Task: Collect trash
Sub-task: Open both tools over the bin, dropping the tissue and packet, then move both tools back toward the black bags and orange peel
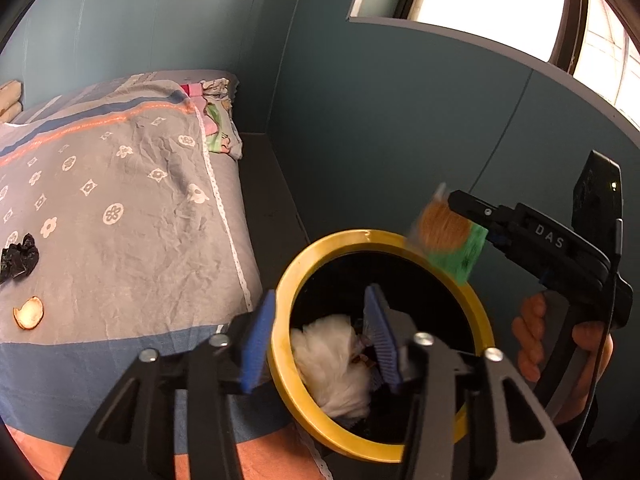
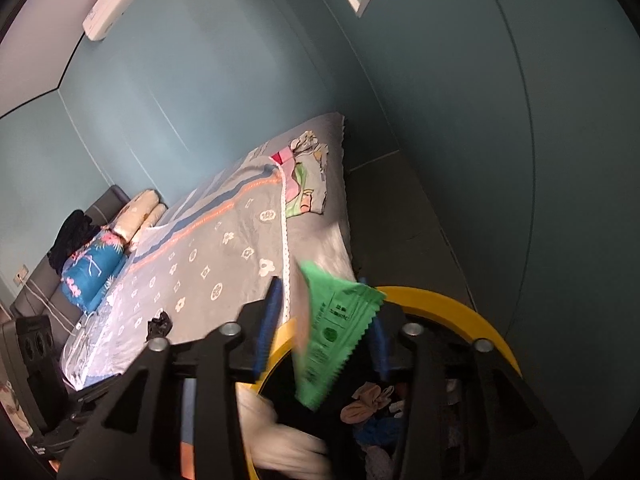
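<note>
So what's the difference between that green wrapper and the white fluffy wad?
The green wrapper is flat, printed and saw-edged; the white wad is soft, crumpled and plain. The wrapper sits between the right gripper pads, above the yellow-rimmed bin; the wad lies inside the bin, clear of the left gripper. Both look like trash for that bin.

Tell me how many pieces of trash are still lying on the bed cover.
2: a crumpled black wrapper near the left edge of the bed cover, and a peel scrap just below it. More may lie outside the view.
</note>
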`<state>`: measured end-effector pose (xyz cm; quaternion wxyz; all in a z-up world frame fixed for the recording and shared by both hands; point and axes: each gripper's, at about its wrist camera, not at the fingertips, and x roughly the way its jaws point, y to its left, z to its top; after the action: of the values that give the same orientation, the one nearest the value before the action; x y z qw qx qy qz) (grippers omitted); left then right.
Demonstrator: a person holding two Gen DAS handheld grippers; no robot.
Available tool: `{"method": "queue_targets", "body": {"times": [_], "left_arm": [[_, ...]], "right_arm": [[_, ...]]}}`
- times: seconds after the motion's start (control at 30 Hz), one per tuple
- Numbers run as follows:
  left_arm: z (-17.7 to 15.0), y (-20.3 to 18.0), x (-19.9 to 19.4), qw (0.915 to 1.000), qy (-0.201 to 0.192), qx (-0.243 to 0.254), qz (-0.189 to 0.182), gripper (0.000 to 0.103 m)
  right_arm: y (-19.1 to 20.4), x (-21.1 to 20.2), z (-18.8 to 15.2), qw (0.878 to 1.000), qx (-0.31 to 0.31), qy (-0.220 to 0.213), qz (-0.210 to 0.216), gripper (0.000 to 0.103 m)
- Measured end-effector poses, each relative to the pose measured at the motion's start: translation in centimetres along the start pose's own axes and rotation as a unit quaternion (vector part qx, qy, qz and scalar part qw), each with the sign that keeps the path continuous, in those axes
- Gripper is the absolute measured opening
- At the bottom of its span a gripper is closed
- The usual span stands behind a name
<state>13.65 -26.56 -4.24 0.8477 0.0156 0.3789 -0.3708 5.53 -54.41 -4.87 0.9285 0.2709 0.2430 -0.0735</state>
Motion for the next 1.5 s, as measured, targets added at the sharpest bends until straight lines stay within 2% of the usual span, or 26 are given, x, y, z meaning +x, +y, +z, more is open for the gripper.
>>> {"method": "queue_targets", "body": {"times": [0.1, 0.27, 0.4, 0.63, 1.07, 1.37, 1.5], "left_arm": [[0.1, 0.4, -0.2, 1.0, -0.003, -0.006, 0.003, 0.055], [0.5, 1.7, -1.1, 0.9993, -0.022, -0.024, 0.017, 0.071], [0.9, 2.7, -2.0, 0.9981, -0.038, -0.033, 0.035, 0.08], [1.5, 5.0, -4.0, 0.9951, -0.065, -0.043, 0.061, 0.084], [2.1, 12.3, -7.8, 0.9858, -0.094, -0.078, 0.115, 0.088], [2.2, 20.7, -11.1, 0.969, -0.114, -0.141, 0.167, 0.09], [2.3, 24.1, -12.2, 0.9621, -0.118, -0.162, 0.185, 0.09]], "right_arm": [[-0.3, -0.2, 0.3, 1.0, 0.006, -0.005, -0.001, 0.048], [-0.2, -0.6, 0.4, 1.0, 0.005, -0.014, 0.006, 0.065], [0.6, -0.2, 0.5, 1.0, -0.008, -0.015, 0.026, 0.071], [3.6, -0.2, 0.6, 0.997, -0.041, -0.026, 0.051, 0.078], [10.2, 0.6, 0.8, 0.991, -0.092, -0.024, 0.095, 0.088], [16.6, 4.1, -0.5, 0.981, -0.138, 0.005, 0.14, 0.089], [19.9, 6.7, -1.6, 0.976, -0.146, 0.032, 0.16, 0.089]]}}
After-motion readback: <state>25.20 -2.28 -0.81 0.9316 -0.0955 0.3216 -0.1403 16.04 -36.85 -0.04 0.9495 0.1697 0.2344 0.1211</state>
